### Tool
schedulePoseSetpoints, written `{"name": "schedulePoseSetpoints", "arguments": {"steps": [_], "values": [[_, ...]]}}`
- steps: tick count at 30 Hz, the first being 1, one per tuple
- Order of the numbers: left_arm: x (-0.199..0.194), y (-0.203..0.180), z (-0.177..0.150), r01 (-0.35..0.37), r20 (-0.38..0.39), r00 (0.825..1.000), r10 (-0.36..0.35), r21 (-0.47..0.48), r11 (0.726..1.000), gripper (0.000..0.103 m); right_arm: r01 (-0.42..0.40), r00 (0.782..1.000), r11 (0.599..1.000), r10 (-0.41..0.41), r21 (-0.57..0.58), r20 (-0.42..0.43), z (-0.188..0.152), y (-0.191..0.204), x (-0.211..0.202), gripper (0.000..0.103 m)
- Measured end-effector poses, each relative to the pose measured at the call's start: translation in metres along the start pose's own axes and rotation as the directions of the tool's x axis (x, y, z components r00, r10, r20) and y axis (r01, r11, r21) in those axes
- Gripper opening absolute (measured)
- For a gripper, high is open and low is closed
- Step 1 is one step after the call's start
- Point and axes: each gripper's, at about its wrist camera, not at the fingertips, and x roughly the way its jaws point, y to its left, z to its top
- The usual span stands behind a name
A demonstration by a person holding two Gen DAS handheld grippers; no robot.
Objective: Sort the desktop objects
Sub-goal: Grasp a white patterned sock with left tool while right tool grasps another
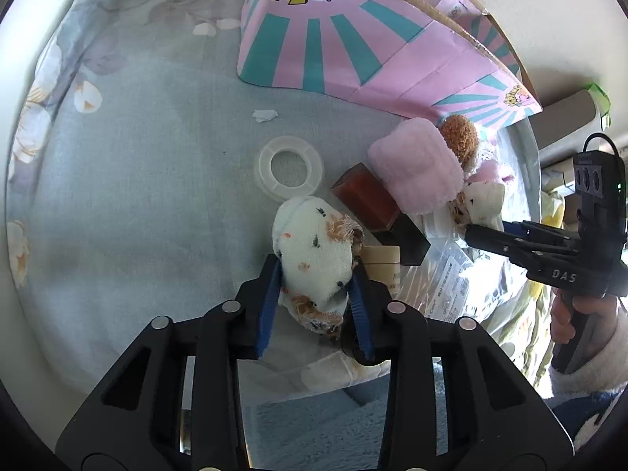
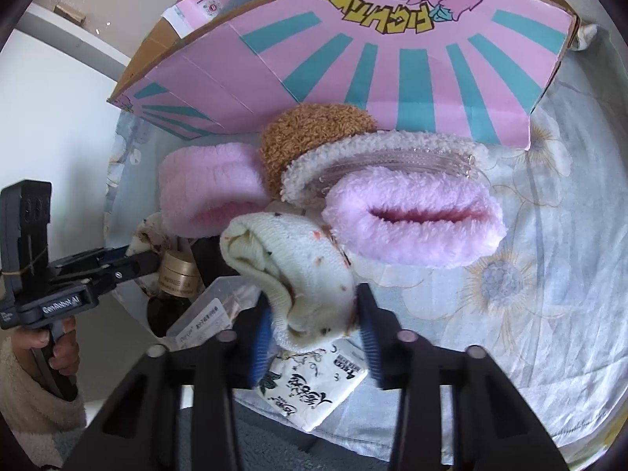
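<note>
Behind everything stands the pink-and-teal cardboard box [image 2: 392,74] on the floral-clothed tabletop [image 1: 137,196]. Fluffy pink slippers [image 2: 416,227] crowd your right gripper [image 2: 316,337], whose jaws clamp a speckled cream knit sock [image 2: 298,267]. Your left gripper [image 1: 316,306] grips its twin sock [image 1: 314,259], beside a clear tape ring [image 1: 290,167].

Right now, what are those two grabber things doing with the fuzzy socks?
A person is sorting things on a flowery cloth-covered table. The left gripper has its fingers closed on a white speckled sock. The right gripper is pinching another white speckled sock. Fluffy pink socks, a tape roll and a pink cardboard box sit nearby.
</note>
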Motion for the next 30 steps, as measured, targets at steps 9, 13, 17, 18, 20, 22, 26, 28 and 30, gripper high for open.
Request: {"name": "schedulePoseSetpoints", "arguments": {"steps": [9,13,17,18,20,22,26,28,30], "values": [[-0.024,0.001,-0.004,-0.019,0.036,0.999,0.018,0.017,1.000,0.029,0.010,1.000,1.000,-0.010,-0.009,0.028,0.000,0.000,-0.019,0.031],[-0.042,-0.003,-0.004,-0.048,0.029,0.998,0.047,0.017,0.999,0.029,0.002,1.000,0.999,-0.001,-0.033,0.029,-0.004,0.004,-0.035,0.031],[-0.063,-0.009,-0.004,-0.073,0.033,0.997,0.071,0.040,0.997,0.029,-0.007,1.000,0.997,0.008,-0.074,0.013,-0.007,0.007,-0.054,0.031],[-0.067,-0.011,-0.003,-0.076,0.034,0.997,0.074,0.046,0.996,0.029,-0.014,1.000,0.997,0.015,-0.077,0.005,-0.007,0.006,-0.059,0.031],[-0.078,-0.015,0.001,-0.089,0.039,0.996,0.086,0.065,0.994,0.029,-0.008,1.000,0.996,0.008,-0.089,-0.007,-0.006,0.006,-0.066,0.031],[-0.085,-0.018,0.006,-0.093,0.033,0.995,0.091,0.089,0.992,0.029,0.000,1.000,0.994,-0.002,-0.112,-0.020,-0.004,0.003,-0.073,0.031],[-0.095,-0.035,0.022,-0.094,0.018,0.996,0.093,0.157,0.983,0.029,0.003,1.000,0.986,-0.007,-0.166,-0.021,0.004,0.000,-0.088,0.031],[-0.099,-0.047,0.033,-0.108,0.019,0.994,0.106,0.198,0.974,0.029,0.009,1.000,0.982,-0.012,-0.189,-0.019,0.015,0.004,-0.093,0.031],[-0.103,-0.056,0.040,-0.113,0.022,0.994,0.111,0.226,0.968,0.029,0.004,1.000,0.981,-0.008,-0.195,-0.017,0.022,0.002,-0.102,0.031]]}}
